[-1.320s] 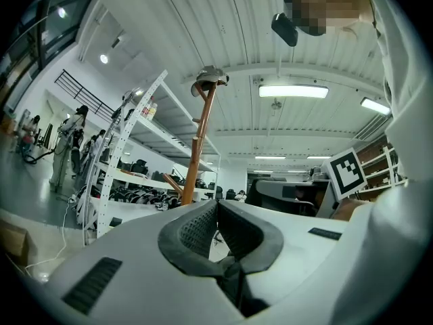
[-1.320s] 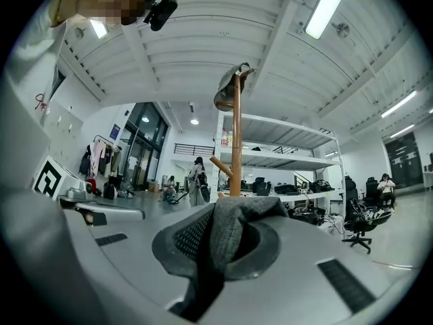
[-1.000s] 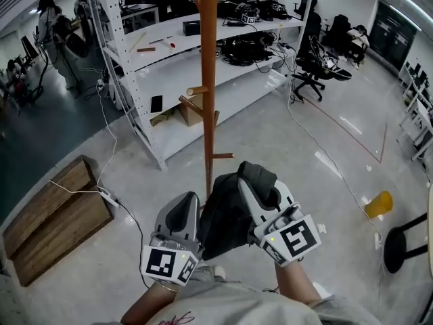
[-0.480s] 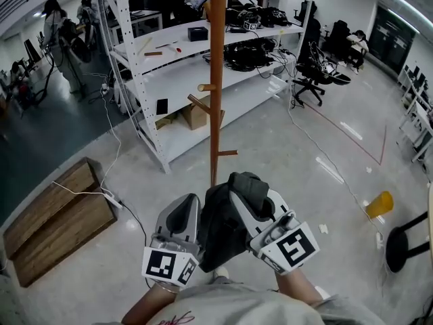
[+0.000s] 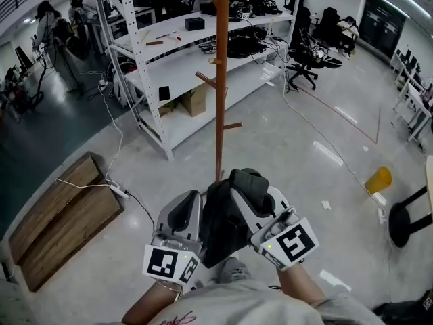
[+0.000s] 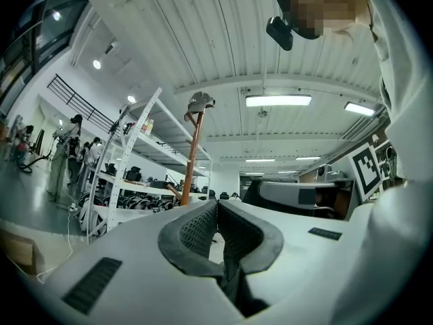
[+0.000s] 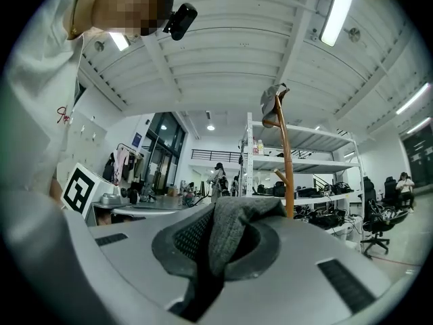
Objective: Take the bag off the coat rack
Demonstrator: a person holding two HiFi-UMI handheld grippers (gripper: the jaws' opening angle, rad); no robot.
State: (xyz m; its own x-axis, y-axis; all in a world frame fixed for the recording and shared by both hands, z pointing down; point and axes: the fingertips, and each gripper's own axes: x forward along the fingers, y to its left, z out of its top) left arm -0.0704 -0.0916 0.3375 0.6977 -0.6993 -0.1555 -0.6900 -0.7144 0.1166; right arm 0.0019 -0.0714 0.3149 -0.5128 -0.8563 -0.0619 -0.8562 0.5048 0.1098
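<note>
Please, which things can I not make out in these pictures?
Bag: in the head view, the left tongs and right tongs cover its shape and straps.
Coat rack: its foot is hidden behind the bag, head view.
Left tongs: jaws together in the left gripper view; whether fabric is pinched is unclear.
Shelf items: too small, head view.
</note>
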